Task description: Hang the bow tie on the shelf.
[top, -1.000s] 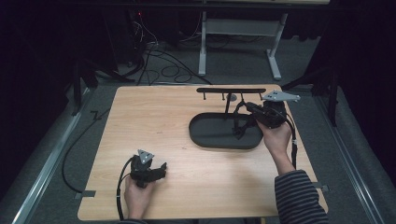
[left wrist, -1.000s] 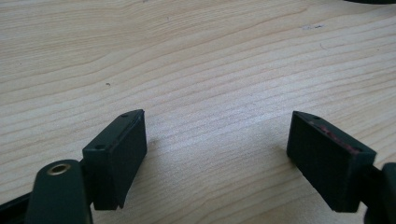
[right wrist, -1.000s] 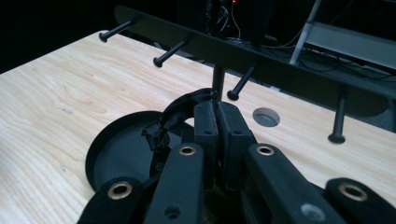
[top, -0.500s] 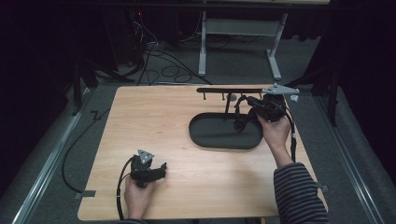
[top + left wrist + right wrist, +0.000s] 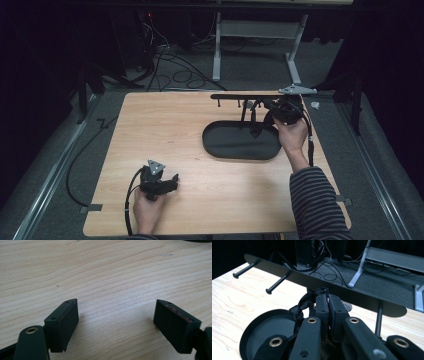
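Right gripper [image 5: 328, 306], clenched on a black strap [image 5: 299, 307], lifts it toward the rack [image 5: 250, 96] at 1 o'clock, likely for hanging; left gripper [image 5: 116, 322] rests released on the desk [image 5: 165, 130].

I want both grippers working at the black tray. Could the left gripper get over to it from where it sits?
Probably yes. The left gripper rests open near the table's front edge, and only bare wood lies between it and the black tray. The right gripper, shut on a dark strap, works at the tray's far end.
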`<action>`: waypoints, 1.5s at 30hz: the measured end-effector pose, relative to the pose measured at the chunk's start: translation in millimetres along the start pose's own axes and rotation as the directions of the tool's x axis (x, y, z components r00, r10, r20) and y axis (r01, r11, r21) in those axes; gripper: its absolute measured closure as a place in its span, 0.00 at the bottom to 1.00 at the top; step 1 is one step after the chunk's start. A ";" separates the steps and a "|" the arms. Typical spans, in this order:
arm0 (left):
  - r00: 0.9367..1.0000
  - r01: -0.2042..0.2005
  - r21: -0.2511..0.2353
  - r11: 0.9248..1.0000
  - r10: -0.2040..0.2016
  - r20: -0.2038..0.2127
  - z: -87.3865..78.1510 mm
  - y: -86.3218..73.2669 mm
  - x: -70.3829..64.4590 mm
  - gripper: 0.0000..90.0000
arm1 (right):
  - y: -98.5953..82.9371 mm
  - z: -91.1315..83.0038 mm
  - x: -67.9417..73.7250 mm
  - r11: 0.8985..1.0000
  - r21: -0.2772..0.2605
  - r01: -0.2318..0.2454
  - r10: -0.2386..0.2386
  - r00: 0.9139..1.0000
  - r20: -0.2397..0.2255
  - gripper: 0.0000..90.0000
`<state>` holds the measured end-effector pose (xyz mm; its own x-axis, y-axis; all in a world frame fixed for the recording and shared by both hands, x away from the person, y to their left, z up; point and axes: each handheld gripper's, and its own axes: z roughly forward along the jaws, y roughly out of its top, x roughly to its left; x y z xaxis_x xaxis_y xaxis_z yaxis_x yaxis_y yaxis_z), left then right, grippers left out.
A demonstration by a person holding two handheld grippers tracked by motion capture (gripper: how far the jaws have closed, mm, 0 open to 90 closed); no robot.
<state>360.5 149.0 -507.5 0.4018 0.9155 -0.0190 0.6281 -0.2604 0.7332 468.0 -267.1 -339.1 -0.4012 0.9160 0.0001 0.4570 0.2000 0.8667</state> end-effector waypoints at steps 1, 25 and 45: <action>1.000 0.000 0.000 1.000 0.000 0.000 0.0 0.0 0.0 0.23 | 0.0 0.0 0.0 1.000 0.000 0.000 0.000 1.000 0.000 0.98; 1.000 -0.001 -0.001 1.000 0.001 -0.006 0.0 -0.1 -0.6 0.23 | -6.7 16.1 -9.7 0.997 0.030 -0.066 0.065 0.998 0.010 0.96; 1.000 -0.002 -0.002 1.000 0.002 -0.005 0.0 -0.3 -0.7 0.23 | -12.6 14.0 -7.2 0.996 0.064 -0.059 0.059 0.998 -0.003 0.88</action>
<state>360.1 148.4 -507.7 0.3994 0.9167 -0.0144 0.6262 -0.2613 0.7345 476.3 -271.4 -357.0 -0.3754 0.9254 0.0527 0.5296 0.1675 0.8315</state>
